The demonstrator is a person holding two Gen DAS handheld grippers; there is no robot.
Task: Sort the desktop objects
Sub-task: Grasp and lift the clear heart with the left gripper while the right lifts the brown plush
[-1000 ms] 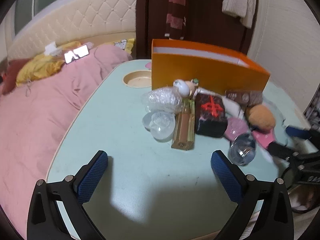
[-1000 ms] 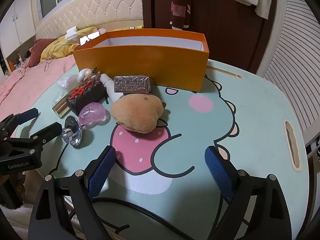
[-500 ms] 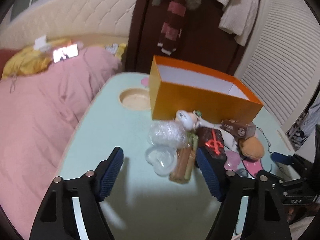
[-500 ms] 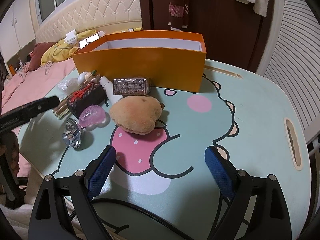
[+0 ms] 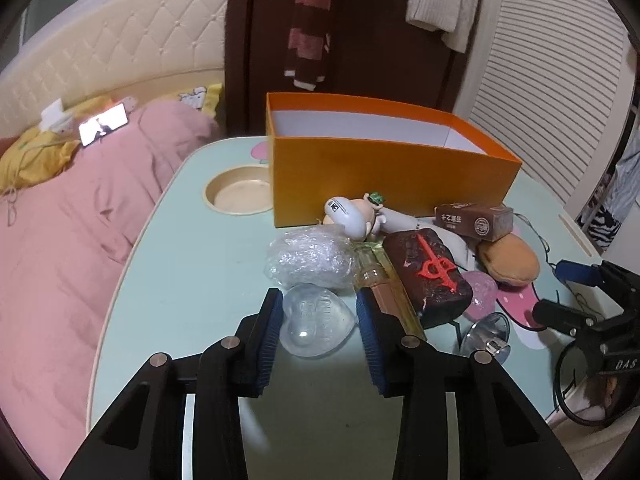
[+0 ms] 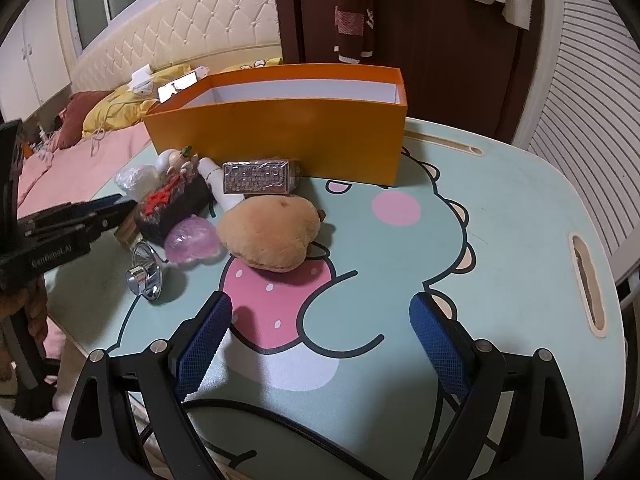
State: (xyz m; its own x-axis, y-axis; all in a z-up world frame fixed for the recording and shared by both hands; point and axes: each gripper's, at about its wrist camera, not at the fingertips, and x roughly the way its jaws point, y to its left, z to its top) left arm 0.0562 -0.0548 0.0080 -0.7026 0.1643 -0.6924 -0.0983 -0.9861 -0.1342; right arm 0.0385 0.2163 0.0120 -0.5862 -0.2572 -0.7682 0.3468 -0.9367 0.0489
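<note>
A clear heart-shaped piece [image 5: 318, 326] lies on the mint table [image 5: 180, 300], between the blue pads of my left gripper [image 5: 320, 320]. Its jaws are closing and both pads touch the heart's sides. Right behind it sit a bubble-wrap bundle [image 5: 310, 258], an amber bottle [image 5: 390, 296] and a dark block with a red sign [image 5: 426, 276]. An orange box [image 6: 280, 136] stands open at the back. My right gripper [image 6: 320, 332] is open over the table's cartoon print, short of a tan plush [image 6: 272, 232], with nothing between its fingers.
A pink heart [image 6: 192, 240], a shiny metal funnel [image 6: 146, 276], a brown carton [image 5: 472, 220] and a white figure [image 5: 348, 216] crowd the pile. A round cup recess [image 5: 240, 194] lies left of the box. A bed with a pink blanket [image 5: 60, 240] borders the table's left edge.
My left gripper has moved in on the pile, and its jaws have narrowed from wide open to the clear heart's sides. The right gripper has stayed put.
</note>
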